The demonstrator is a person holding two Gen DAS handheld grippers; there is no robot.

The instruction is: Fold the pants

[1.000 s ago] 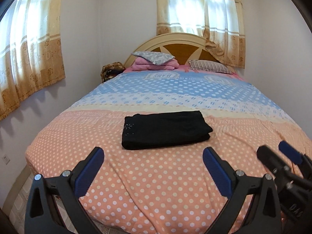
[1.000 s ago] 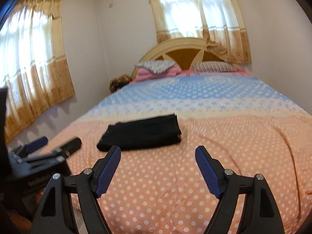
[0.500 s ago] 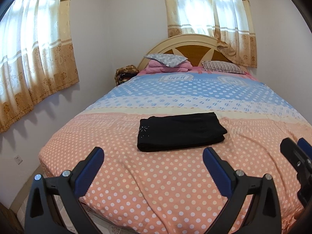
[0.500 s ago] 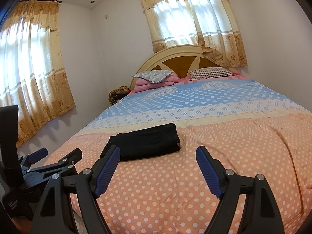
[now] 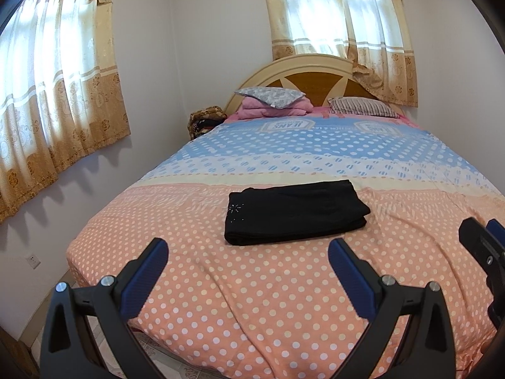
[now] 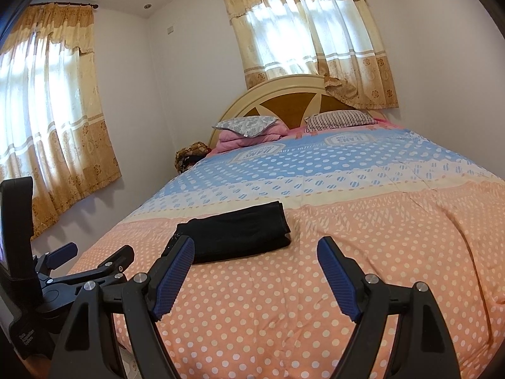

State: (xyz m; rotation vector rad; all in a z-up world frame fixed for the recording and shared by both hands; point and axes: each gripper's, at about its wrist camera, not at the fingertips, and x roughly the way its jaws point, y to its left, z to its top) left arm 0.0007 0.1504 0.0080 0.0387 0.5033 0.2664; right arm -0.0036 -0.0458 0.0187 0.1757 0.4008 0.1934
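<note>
Black pants [image 5: 295, 211] lying on the bed [image 5: 252, 300], on the peach dotted part of the cover, already folded into a flat compact rectangle of several layers. Small shiny studs near the left end of the bundle. Folded edge on the right side, looking thick and rounded.

Left claw [image 5: 247, 263] open wide, empty, hanging over the near part of the bed, well apart from the pants. Right claw [image 6: 255, 263] also open wide and empty; one blue pad in front of the left corner of the pants in this view, but probably not touching.

Judged as soft, light cloth, not fragile, likely a bit slippery between layers. Easy to disturb: a pinch on only the top layer would probably open the fold. If moved, better taken at the thick folded edge, through all layers, one claw at each end. Task looking nearly complete.
</note>
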